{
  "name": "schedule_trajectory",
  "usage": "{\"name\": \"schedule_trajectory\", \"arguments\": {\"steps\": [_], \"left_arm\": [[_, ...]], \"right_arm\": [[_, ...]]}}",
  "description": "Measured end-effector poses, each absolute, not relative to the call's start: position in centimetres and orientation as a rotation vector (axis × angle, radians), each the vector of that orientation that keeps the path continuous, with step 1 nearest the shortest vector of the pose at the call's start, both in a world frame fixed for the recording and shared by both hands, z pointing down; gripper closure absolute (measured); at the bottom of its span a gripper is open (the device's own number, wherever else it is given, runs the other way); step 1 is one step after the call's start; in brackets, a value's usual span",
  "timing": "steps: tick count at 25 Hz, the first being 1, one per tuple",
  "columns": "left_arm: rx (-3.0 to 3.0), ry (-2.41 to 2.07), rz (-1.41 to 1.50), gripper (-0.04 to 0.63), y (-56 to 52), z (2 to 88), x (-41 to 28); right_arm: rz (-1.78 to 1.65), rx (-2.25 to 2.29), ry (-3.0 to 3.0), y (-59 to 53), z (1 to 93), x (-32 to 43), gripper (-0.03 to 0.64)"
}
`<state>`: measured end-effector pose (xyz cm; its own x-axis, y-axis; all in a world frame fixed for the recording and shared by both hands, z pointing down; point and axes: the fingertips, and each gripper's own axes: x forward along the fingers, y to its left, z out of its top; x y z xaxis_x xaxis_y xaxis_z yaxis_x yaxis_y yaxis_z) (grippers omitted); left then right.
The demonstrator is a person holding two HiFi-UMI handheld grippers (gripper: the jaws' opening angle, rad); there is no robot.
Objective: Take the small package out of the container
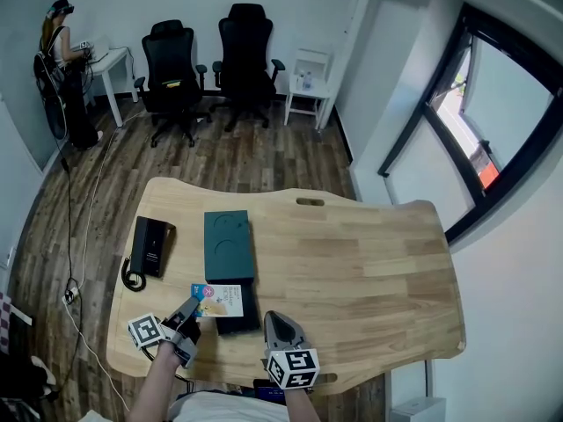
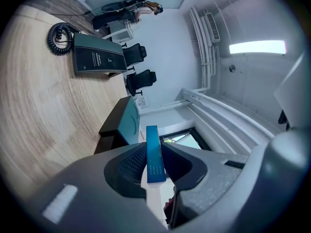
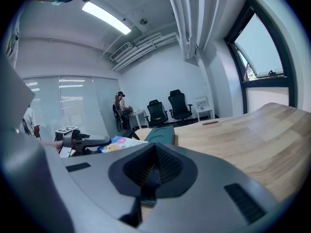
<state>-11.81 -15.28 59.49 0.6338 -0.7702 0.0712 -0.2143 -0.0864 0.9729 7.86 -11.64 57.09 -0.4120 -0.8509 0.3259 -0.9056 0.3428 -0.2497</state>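
The small package (image 1: pixel 220 299), a flat colourful pack with a blue edge, hangs just above the black container (image 1: pixel 250 311) near the table's front. My left gripper (image 1: pixel 193 307) is shut on its left corner. In the left gripper view the package's blue edge (image 2: pixel 154 152) stands pinched between the two pads. My right gripper (image 1: pixel 280 323) rests to the right of the container, jaws shut with nothing in them. In the right gripper view the package (image 3: pixel 118 143) and the left gripper (image 3: pixel 83 141) show at the left, beyond the closed right gripper (image 3: pixel 149 177).
A dark teal lid (image 1: pixel 229 244) lies just beyond the container. A black desk phone (image 1: pixel 151 244) with a coiled cord (image 1: pixel 132 277) sits at the table's left. The wooden table (image 1: pixel 369 271) stretches to the right. Office chairs (image 1: pixel 246 60) and a person (image 1: pixel 62 38) are far behind.
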Motion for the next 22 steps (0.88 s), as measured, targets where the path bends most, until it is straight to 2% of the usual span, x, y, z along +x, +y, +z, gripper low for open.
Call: {"name": "schedule_trajectory", "arguments": {"steps": [22], "left_arm": [[1.582, -0.718, -0.756, 0.500, -14.5, 54.5, -11.9]], "right_arm": [[0.460, 1.734, -2.446, -10.7, 53.7, 8.7, 0.614]]}}
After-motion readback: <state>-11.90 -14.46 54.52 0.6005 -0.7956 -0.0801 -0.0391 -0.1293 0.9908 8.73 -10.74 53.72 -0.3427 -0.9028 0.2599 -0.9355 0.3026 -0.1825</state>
